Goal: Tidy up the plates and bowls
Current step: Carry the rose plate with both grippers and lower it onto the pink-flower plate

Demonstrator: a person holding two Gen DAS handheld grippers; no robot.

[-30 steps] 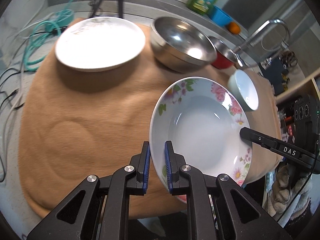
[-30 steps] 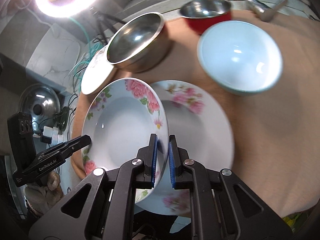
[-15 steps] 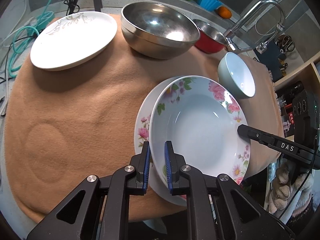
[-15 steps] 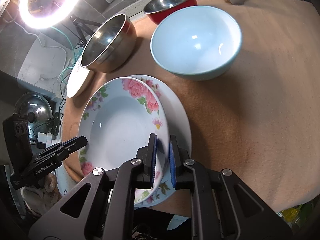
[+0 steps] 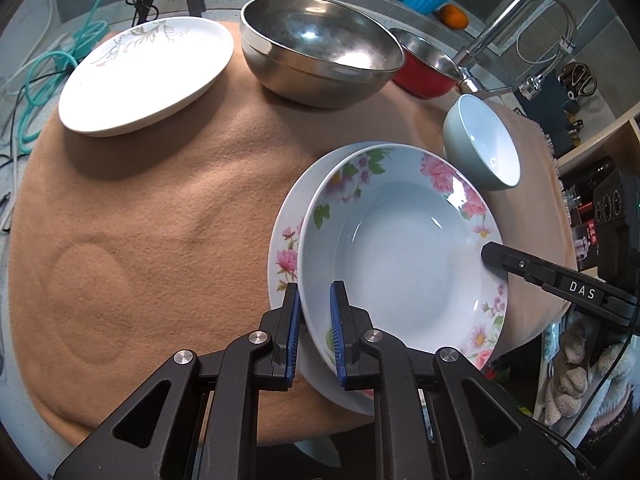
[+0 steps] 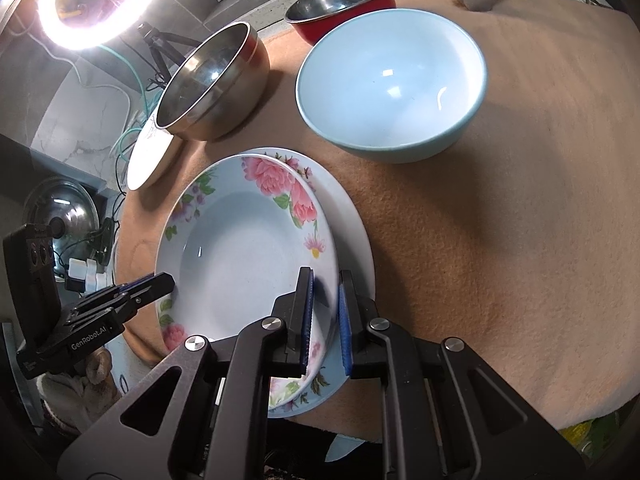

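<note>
Step now: we are setting the flowered deep plate [image 5: 404, 248] down on top of the flowered flat plate [image 5: 286, 240].

Left gripper [image 5: 314, 320]: our two fingers sit narrow, with the near rim of the deep plate between the blue pads. We think they are holding it.

Right gripper [image 6: 325, 312]: our fingers sit narrow on the other side of the same rim. The inner pad is over the bowl part and the outer pad is outside the rim.

Where the deep plate is: right in front of both pairs of fingers. It looks like it is lying on the flat plate, pushed a bit off the middle.

Flat plate: under the deep plate, on the brown cloth [image 5: 152, 216]. It peeks out on one side.

Other dishes: past our right fingertips is the pale blue bowl [image 6: 392, 84], near the plates but apart. Farther on are the big steel bowl [image 5: 320, 44], the red bowl [image 5: 426, 68] and the white leaf plate [image 5: 148, 72].

Next move: we think both pairs of fingers should open slowly and pull back level, so the deep plate does not slide.

What could go wrong: the stack is near the cloth's edge, so a bump could tip it.
</note>
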